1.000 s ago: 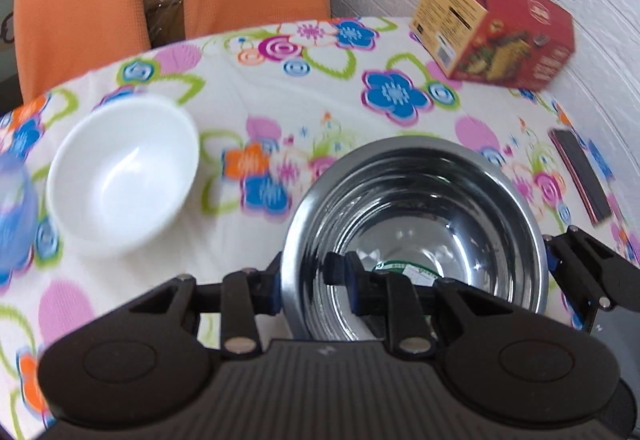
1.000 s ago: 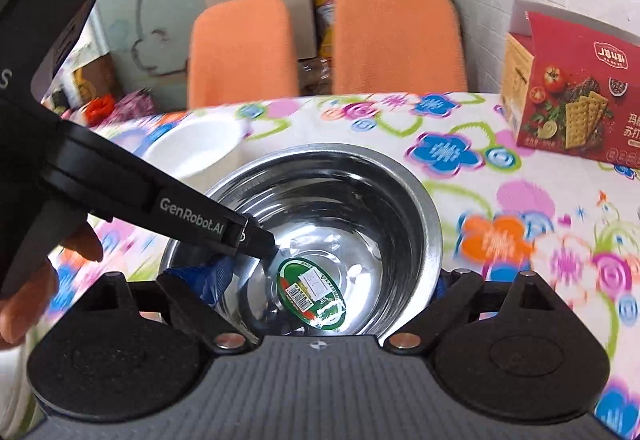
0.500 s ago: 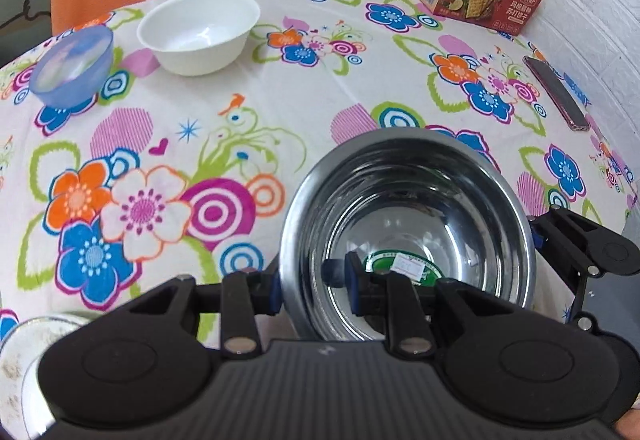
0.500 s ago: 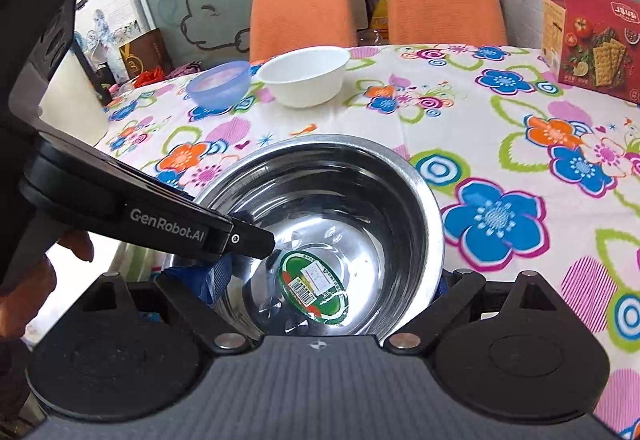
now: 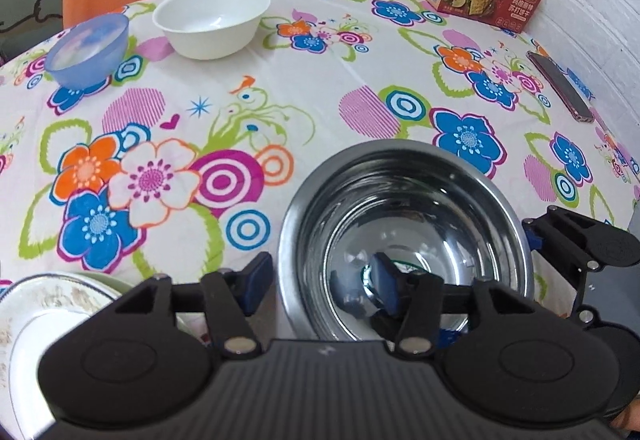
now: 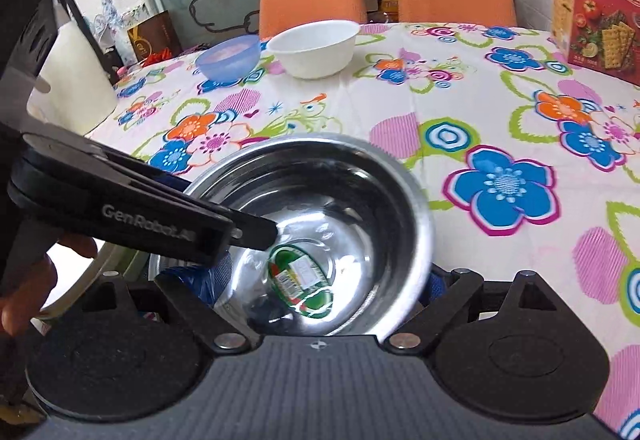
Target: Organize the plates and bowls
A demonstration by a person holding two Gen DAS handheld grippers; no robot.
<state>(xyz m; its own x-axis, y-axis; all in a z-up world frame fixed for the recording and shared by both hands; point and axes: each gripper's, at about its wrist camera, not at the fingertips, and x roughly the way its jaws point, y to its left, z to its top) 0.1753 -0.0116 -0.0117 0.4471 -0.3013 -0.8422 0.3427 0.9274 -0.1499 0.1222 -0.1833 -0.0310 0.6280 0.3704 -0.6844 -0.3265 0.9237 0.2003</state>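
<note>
Floral tablecloth (image 5: pixel 320 88) fills the left wrist view; the left gripper (image 5: pixel 320 282) stands opened, its fingers astride the steel bowl (image 5: pixel 404 200) rim without pinching. Right wrist view: the right gripper (image 6: pixel 320 280) has its fingers wide around the bowl; whether they press I cannot tell. The bowl seems just being set down; next, both should withdraw.

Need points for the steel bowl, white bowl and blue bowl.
steel bowl (image 5: pixel 404 240), left wrist view, inner wall.
white bowl (image 5: pixel 212 20), left wrist view, inside near the middle.
blue bowl (image 6: pixel 230 58), right wrist view, outer side wall.
</note>
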